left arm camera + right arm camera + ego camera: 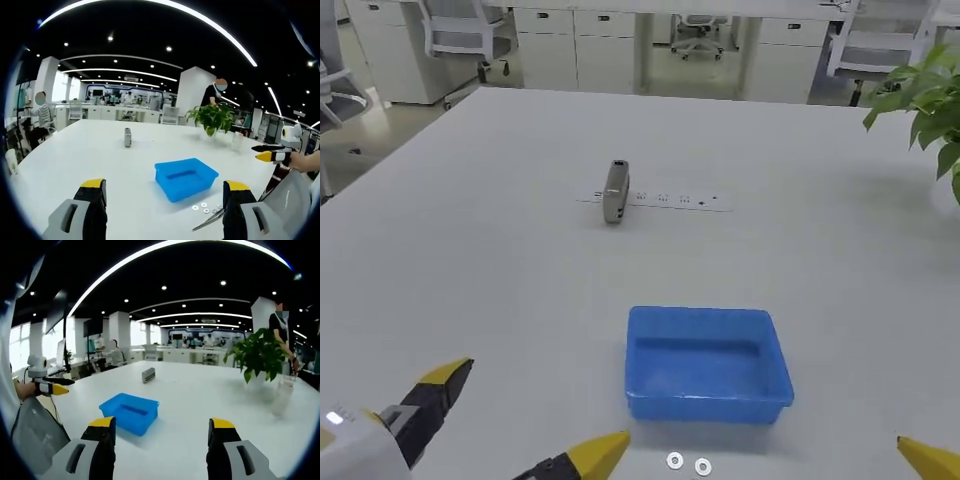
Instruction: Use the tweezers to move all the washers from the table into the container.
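Glossy blue plastic container [705, 405], shiny metal washers [675, 461], matt table [500, 280]

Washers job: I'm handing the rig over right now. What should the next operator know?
Left claw: open, empty, low over the table.
Right claw: open, empty.
Tweezers: lying on the table, not picked up, beside the washers, on the person's side of the blue container.
Done: nothing; the container looks empty.
Left: pick up the tweezers and move every washer into the container.
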`<state>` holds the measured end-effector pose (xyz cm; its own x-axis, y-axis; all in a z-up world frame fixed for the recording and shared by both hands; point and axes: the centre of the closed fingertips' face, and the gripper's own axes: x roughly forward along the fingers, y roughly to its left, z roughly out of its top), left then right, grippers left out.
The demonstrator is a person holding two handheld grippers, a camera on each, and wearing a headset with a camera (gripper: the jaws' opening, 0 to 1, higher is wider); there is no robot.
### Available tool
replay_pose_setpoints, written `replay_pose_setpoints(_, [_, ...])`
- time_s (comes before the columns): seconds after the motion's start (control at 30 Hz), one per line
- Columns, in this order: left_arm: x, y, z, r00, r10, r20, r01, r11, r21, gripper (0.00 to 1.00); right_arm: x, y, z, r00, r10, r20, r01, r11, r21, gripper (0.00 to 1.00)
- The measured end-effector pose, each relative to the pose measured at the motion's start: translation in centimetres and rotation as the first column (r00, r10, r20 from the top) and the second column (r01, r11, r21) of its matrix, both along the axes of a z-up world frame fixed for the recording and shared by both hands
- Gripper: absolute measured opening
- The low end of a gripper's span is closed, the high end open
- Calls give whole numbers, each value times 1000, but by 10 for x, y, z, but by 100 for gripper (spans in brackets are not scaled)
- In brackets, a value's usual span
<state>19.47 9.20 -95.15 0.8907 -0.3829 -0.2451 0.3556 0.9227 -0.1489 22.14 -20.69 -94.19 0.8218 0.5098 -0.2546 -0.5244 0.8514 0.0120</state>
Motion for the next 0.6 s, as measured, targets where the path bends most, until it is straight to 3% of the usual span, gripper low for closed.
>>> replay_pose_setpoints(0.6, [0, 3, -1, 1000, 12, 1, -12, 1000, -2, 99, -2, 3, -7, 999, 23, -26, -24, 999, -27, 72])
